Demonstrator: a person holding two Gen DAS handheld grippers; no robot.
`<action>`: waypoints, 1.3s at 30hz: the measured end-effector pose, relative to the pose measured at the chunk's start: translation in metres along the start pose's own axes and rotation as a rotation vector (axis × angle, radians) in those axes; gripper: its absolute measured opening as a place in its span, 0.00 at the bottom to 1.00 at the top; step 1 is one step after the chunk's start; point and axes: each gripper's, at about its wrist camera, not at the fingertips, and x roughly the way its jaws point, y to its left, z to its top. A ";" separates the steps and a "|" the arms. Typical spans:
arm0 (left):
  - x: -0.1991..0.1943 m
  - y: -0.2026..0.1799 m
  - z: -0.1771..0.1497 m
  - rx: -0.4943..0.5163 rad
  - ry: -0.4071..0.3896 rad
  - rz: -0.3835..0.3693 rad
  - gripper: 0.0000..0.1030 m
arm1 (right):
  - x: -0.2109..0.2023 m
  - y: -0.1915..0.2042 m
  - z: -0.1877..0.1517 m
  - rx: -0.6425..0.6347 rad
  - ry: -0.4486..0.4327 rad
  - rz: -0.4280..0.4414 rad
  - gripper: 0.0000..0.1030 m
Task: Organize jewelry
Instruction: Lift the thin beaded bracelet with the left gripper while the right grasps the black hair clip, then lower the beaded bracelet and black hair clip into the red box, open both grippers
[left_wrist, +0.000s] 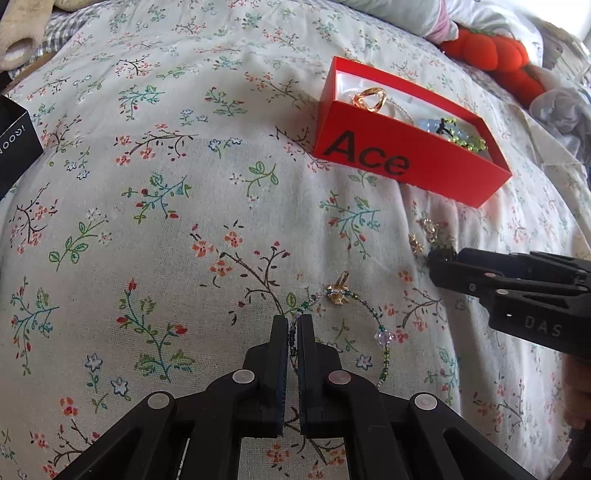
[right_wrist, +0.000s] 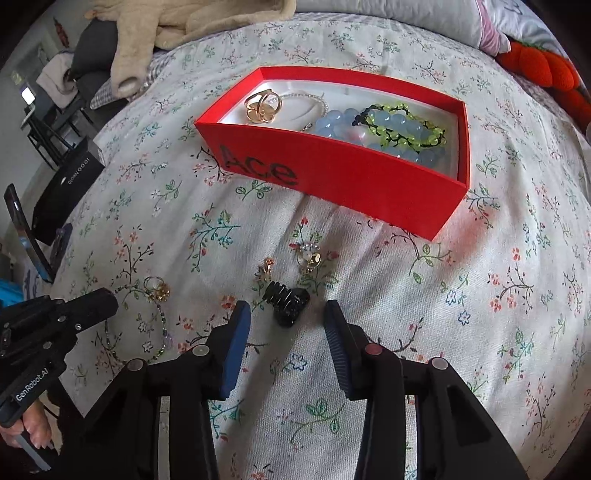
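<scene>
red cardboard box (right_wrist: 343, 184) sits far on the flowered bedspread (left_wrist: 147, 221), already holding a gold ring (right_wrist: 260, 107), pale blue beads (right_wrist: 391, 125) and a green bead bracelet (right_wrist: 410, 125). several pieces are still loose on the bed, nearer than the box: a thin beaded necklace (left_wrist: 382, 338), a gold charm (left_wrist: 338, 290), two small gold earrings (right_wrist: 312, 258) and a black hair clip (right_wrist: 290, 302).

the left gripper (left_wrist: 294, 321) has its fingers pinched together on the necklace strand, which looks ready to be lifted and carried right and far to the box. the right gripper (right_wrist: 288, 314) points down at the black hair clip, its fingers partly spread with the clip between them and not yet touched, as far as i can tell. its next move calls for lowering a little and closing squarely on the clip without nudging the earrings just beyond it.
</scene>
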 end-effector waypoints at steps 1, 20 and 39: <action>0.000 0.000 0.000 0.001 0.001 0.001 0.00 | 0.001 0.001 0.001 -0.010 -0.005 -0.004 0.37; -0.020 -0.002 0.017 0.011 -0.021 0.000 0.00 | -0.017 -0.015 0.010 0.029 -0.019 0.053 0.23; -0.050 -0.073 0.095 0.092 -0.122 -0.046 0.00 | -0.073 -0.053 0.031 0.125 -0.156 0.086 0.23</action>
